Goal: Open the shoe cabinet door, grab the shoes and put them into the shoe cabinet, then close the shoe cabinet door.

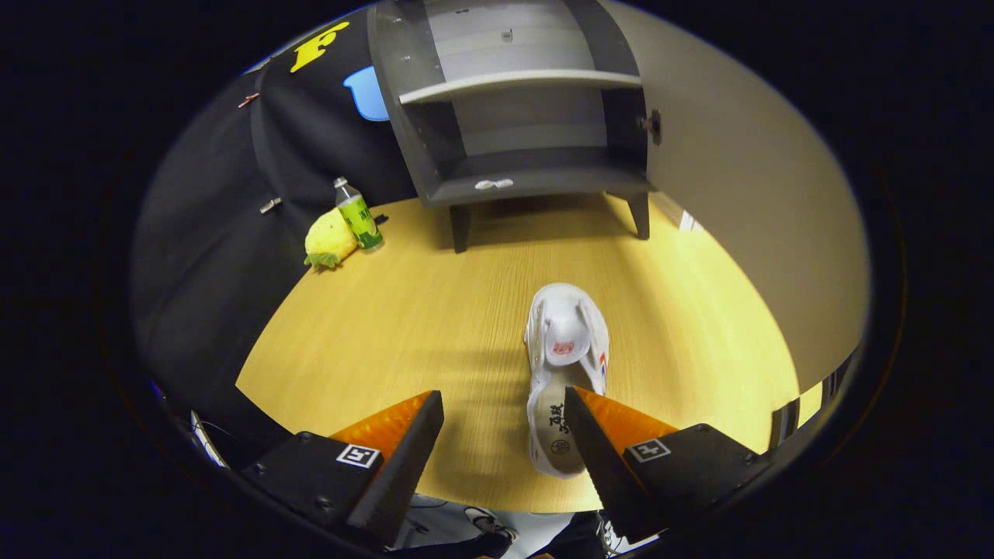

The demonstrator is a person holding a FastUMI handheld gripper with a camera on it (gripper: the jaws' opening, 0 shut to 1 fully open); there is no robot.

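Shoe lay on the wooden table in the lower middle of the frame, a white one with its heel end nearest the camera and its toe pointing away toward the cabinet. The gripper hung just above and behind it with its fingers spread wide and holding nothing; the right finger overlapped the heel opening as seen from the camera, though whether it touched the shoe could not be told, and the left finger stood well apart from it over bare table. The step in hand looked to be the grab, and to do it well the gripper would probably need to shift right so that the shoe sat squarely between both fingers, then come down and close across the heel collar or the sides, not on the soft upper, which might fold. A crooked hold could let the shoe swing or slip on the way over. Farther off, in the upper left, a green bottle stood beside a yellow pineapple toy, clear of the likely path. Farthest, at the top middle, the shoe cabinet stood with its door already swung open to the right, its lower shelf free to take the shoe.
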